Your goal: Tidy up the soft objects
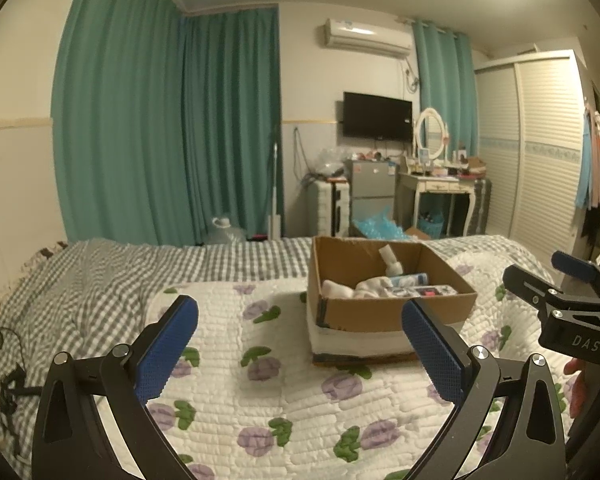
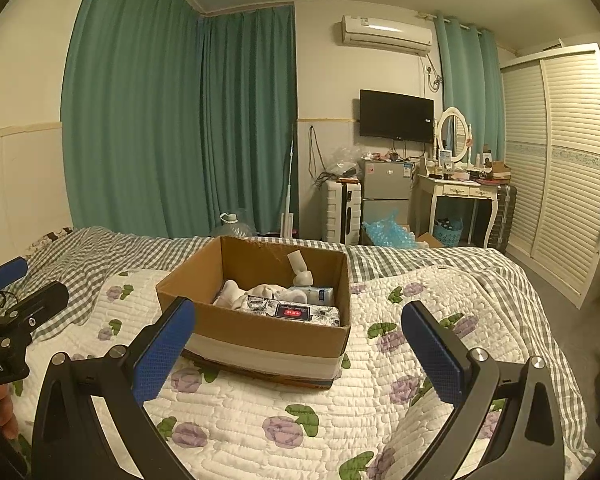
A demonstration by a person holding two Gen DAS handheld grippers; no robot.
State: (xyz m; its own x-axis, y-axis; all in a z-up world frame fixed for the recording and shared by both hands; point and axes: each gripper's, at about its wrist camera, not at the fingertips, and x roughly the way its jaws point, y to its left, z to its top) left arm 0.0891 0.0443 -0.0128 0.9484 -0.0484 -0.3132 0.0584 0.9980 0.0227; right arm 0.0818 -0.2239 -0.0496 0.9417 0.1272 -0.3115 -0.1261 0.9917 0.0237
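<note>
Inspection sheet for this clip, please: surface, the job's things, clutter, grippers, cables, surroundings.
Surface: bed with white quilted bedspread printed with purple flowers, over a grey checked sheet.
Job's things: open brown cardboard box on the bedspread, holding white soft cloth items, a floral tissue pack and a white bottle.
Clutter: nothing seen loose on the bedspread beside the box.
Grippers: left gripper and right gripper both open, empty, short of the box.
Cables: black cord on the checked sheet at the left.
Surroundings: green curtains, wall television, air conditioner, white dressing table, louvred wardrobe.
</note>
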